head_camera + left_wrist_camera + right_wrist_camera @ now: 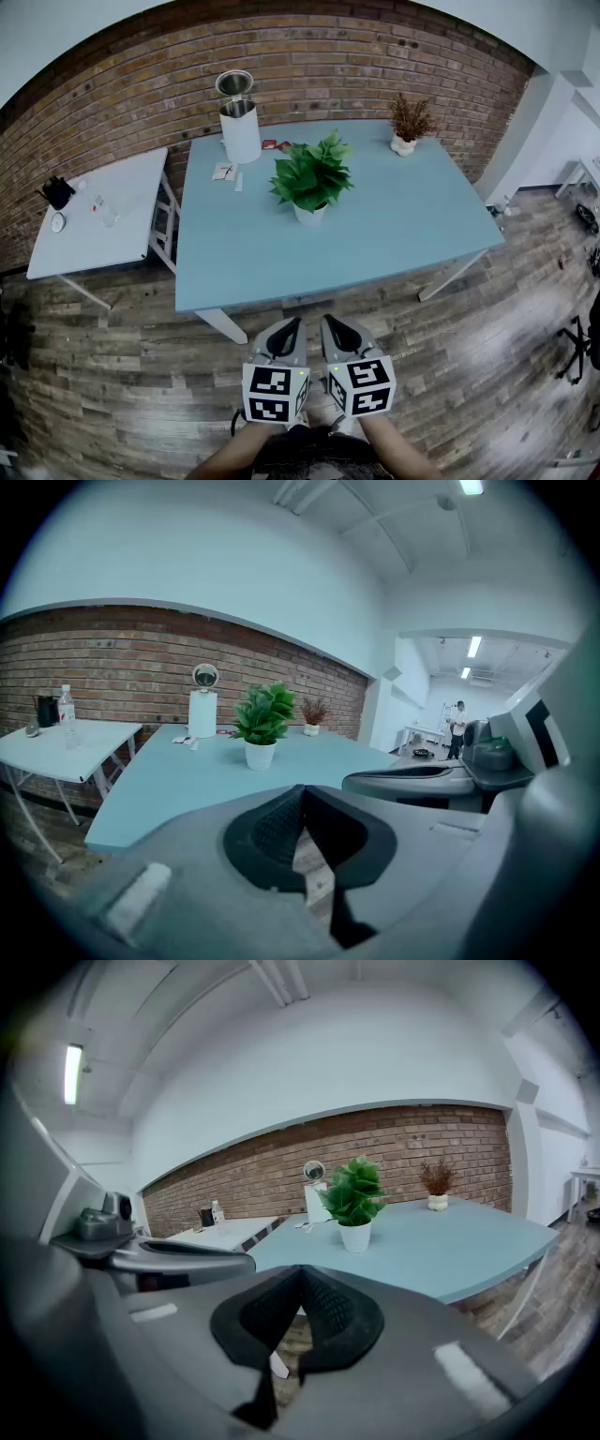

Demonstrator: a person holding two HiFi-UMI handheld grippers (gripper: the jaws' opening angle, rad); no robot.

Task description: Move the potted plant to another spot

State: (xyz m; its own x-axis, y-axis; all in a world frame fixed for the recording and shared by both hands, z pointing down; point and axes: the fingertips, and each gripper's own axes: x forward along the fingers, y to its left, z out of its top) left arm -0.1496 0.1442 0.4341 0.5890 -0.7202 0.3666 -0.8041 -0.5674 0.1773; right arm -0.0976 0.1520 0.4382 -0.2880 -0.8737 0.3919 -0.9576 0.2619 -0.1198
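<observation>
1. The potted plant (310,178), green leaves in a small white pot, stands upright on the blue worktop (412,225), a little left of its middle in the head view and well back from the near edge.
2. At about 10 o'clock from the plant, near the worktop's far edge, stands a white jug (240,129) with its lid tipped open. A few small paper packets (225,171) lie just in front of the jug.
3. At about 2 o'clock from the plant, near the far right corner, sits a dried brown plant (409,120) in a small pale pot.
4. At 9 o'clock, well apart from the plant, a smaller white worktop (112,244) carries a black object (58,192) and a clear bottle (103,211).
5. A brick wall (328,66) runs behind both worktops at 12 o'clock, and a wooden floor (112,375) lies around them.
6. At 6 o'clock, off the worktop and over the floor, the left tongs (289,330) and the right tongs (336,330) are held side by side, pointing towards the plant.
7. Both tongs have their jaws closed together with nothing between them, and neither is near the plant.
</observation>
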